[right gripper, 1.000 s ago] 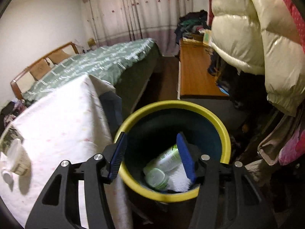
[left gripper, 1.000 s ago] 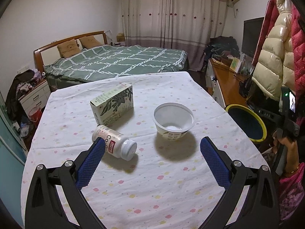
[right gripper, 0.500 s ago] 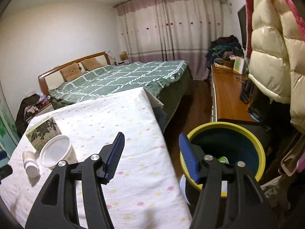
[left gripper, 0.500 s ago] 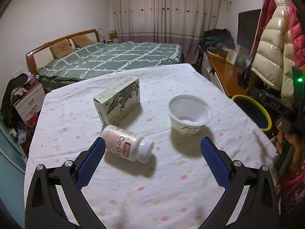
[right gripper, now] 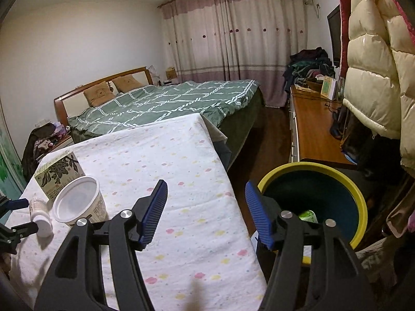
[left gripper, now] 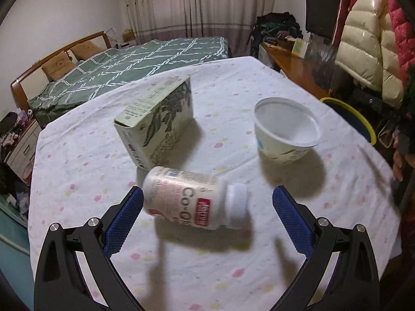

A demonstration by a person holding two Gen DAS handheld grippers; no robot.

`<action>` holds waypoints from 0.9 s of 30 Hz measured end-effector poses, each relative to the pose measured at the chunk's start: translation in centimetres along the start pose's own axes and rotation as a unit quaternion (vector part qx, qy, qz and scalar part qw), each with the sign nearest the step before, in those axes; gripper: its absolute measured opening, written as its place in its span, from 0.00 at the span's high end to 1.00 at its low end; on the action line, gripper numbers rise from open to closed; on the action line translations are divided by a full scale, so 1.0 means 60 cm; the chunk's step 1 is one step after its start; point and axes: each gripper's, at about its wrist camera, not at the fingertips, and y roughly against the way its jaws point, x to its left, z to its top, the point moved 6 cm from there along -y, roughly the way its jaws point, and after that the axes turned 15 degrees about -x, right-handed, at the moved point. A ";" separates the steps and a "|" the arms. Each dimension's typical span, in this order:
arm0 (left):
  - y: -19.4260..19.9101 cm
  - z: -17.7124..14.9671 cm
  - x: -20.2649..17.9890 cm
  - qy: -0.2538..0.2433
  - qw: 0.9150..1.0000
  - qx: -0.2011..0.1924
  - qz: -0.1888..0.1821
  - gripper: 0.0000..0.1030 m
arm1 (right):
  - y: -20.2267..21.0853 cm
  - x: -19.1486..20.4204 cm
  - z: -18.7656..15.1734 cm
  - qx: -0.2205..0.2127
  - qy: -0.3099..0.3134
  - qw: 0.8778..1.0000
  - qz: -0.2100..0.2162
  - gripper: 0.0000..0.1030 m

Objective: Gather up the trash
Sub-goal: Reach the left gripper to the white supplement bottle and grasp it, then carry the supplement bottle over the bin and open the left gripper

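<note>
A white pill bottle (left gripper: 192,202) with a red label lies on its side on the dotted tablecloth (left gripper: 233,264). My left gripper (left gripper: 207,191) is open and straddles it, and its blue pads do not press on the bottle. Behind the bottle are a green leaf-print box (left gripper: 158,121) and an empty white cup (left gripper: 285,132). My right gripper (right gripper: 206,185) hovers over the table's right edge; its jaws are opening with nothing between them. Right of it on the floor stands the yellow-rimmed bin (right gripper: 311,167) with trash inside. The right wrist view also shows the bottle (right gripper: 39,216), cup (right gripper: 77,204) and box (right gripper: 57,173).
A bed with a green quilt (right gripper: 168,103) lies beyond the table. A wooden desk (right gripper: 313,129) runs along the right wall behind the bin. Puffy coats (right gripper: 373,77) hang over the bin's right side. A nightstand (left gripper: 18,150) stands at the left.
My left gripper came down and forward until the bottle lay between its fingers. My right gripper swung from above the bin to the table's right edge, and its jaws widened.
</note>
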 end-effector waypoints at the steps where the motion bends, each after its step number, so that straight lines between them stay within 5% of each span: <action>1: -0.003 -0.001 0.002 -0.002 1.000 0.002 -0.003 0.05 | -0.002 0.000 0.000 0.002 -0.001 1.000 0.000 0.41; 15: -0.047 -0.012 0.015 -0.028 0.999 0.024 -0.021 0.05 | -0.011 0.005 -0.004 0.014 -0.002 1.000 0.006 0.40; 19: -0.047 -0.013 0.013 -0.026 0.999 0.027 -0.024 0.17 | -0.013 0.006 -0.005 0.016 -0.003 1.000 0.008 0.40; 27: -0.010 0.009 -0.013 -0.014 1.000 0.012 -0.024 0.17 | -0.008 0.000 -0.002 0.002 -0.013 1.000 0.009 0.40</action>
